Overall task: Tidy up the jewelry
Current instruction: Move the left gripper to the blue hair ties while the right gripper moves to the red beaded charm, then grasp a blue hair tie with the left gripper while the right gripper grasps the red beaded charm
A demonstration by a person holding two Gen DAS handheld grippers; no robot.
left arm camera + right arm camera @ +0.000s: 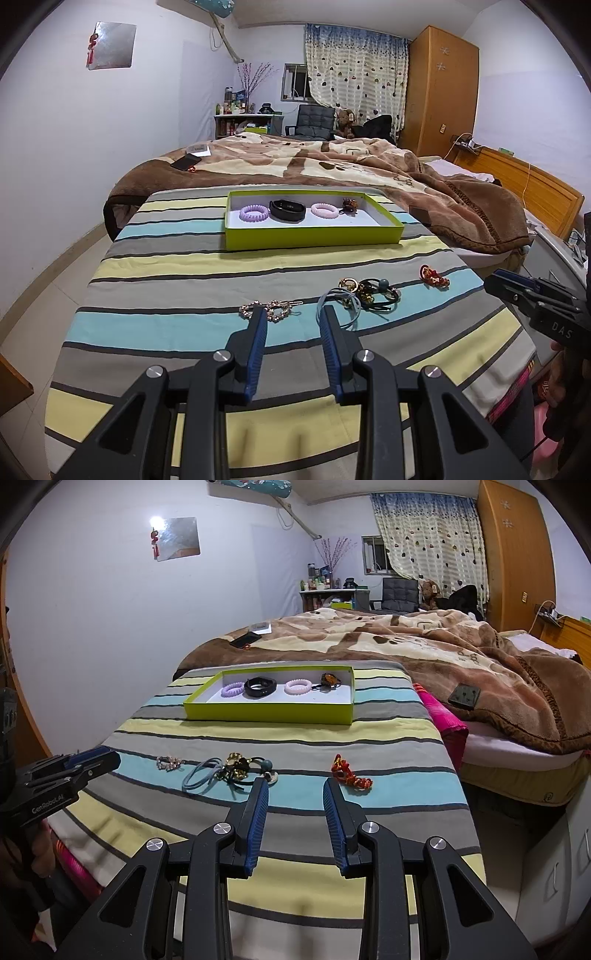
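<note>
A lime-green tray [314, 236] [266, 714] lies at the far end of the striped cloth and holds a purple coil tie [253, 213], a black band [287, 210], a pink coil tie [324, 210] and a brown hair tie [348, 205]. Nearer lie a rhinestone clip [275, 309] [170, 763], a blue cord tie [338, 302] [201, 775], a tangle of dark and gold ties [369, 290] [243, 768] and a red ornament [434, 277] [349, 773]. My left gripper [293, 314] stands open just short of the clip and cord. My right gripper [295, 788] stands open between the tangle and the red ornament.
The striped cloth [184, 269] covers a narrow surface butted against a bed with a brown blanket [332, 162]. A phone [185, 161] lies on the blanket. A pink cloth [443, 716] hangs at the right edge. Floor drops off on the left side.
</note>
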